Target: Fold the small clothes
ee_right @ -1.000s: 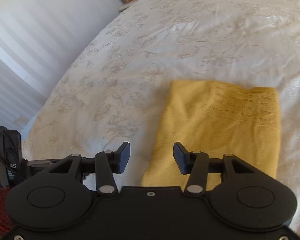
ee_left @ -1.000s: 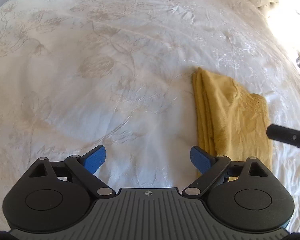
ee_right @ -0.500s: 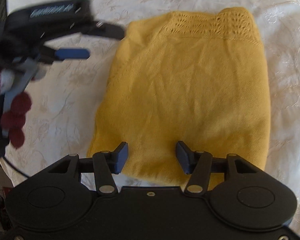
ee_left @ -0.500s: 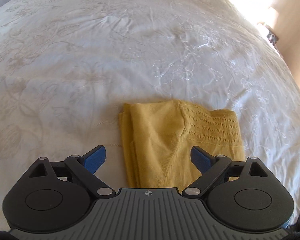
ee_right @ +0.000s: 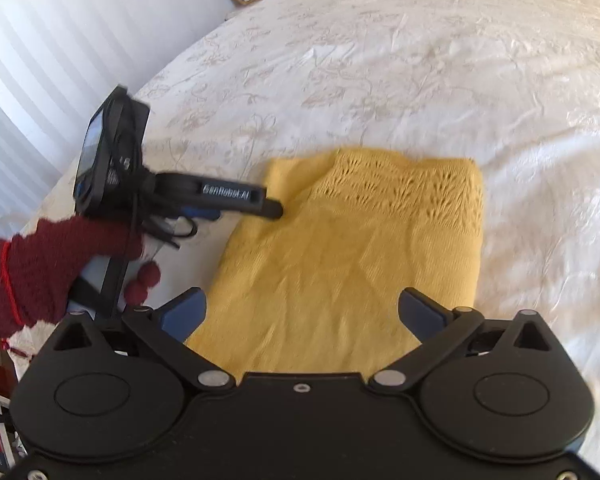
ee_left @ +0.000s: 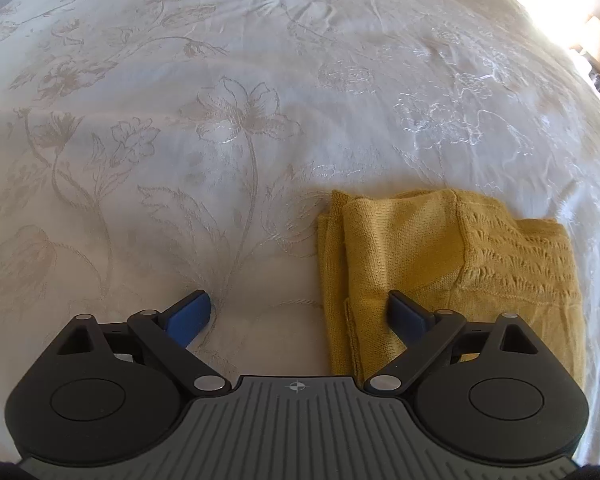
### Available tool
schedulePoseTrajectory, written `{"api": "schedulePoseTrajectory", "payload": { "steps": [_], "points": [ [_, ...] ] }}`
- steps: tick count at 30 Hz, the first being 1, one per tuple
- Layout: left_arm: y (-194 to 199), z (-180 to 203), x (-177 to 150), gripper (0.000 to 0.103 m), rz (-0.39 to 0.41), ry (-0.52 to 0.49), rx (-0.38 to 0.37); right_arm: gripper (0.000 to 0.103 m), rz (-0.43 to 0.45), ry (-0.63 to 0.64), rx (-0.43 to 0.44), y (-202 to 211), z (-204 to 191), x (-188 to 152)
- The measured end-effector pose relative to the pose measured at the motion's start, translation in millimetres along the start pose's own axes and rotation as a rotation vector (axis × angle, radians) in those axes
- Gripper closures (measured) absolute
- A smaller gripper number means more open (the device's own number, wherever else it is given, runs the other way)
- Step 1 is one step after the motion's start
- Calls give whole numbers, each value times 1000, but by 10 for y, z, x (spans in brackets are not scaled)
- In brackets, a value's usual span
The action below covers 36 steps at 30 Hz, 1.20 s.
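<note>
bed (ee_left: pixel 260 80): white bedspread with embroidered flowers | yellow knit garment (ee_right: pixel 352 248): folded into a rectangle, openwork lace band along far edge, lying flat on bed | right hand-held gripper (ee_right: pixel 302 314): fingers spread above garment's near edge | left hand-held gripper (ee_left: pixel 299 318): fingers spread, straddling garment's left edge

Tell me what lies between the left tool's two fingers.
In the left wrist view, the open left tool spans bare bedspread and the folded yellow garment's left edge; nothing else.
</note>
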<state>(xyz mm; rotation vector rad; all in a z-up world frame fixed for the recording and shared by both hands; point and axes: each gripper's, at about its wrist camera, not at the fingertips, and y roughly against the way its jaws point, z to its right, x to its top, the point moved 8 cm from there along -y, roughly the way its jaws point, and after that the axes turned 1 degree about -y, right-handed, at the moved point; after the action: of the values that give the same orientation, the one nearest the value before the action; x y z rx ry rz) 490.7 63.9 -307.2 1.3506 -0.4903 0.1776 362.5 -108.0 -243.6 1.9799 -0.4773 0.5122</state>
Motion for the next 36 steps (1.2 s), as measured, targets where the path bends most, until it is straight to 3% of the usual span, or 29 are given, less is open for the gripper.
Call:
{"api": "schedulePoseTrajectory", "payload": {
  "steps": [4, 11, 17, 21, 27, 31, 36],
  "points": [
    [-6, 8, -5, 6, 4, 13, -2, 0, -13, 30, 4, -302, 131, 211],
    [-84, -3, 12, 0, -1, 13, -36, 1, -72, -24, -70, -728, 549, 439],
    [43, -21, 2, 0, -5, 9, -99, 1, 49, -71, -99, -434, 667, 555],
    [248, -31, -124, 0, -6, 47, -133, 1, 73, -129, -82, -209, 741, 388],
    [413, 82, -309, 0, -40, 76, -177, 1, 4, -200, -74, -92, 840, -29],
    [333, 225, -323, 0, -70, 54, -186, 1, -37, -225, -65, -128, 854, -170],
    [105, 344, -267, 0, -96, 43, -188, 1, -69, -270, 19, -327, 848, -148]
  ]
}}
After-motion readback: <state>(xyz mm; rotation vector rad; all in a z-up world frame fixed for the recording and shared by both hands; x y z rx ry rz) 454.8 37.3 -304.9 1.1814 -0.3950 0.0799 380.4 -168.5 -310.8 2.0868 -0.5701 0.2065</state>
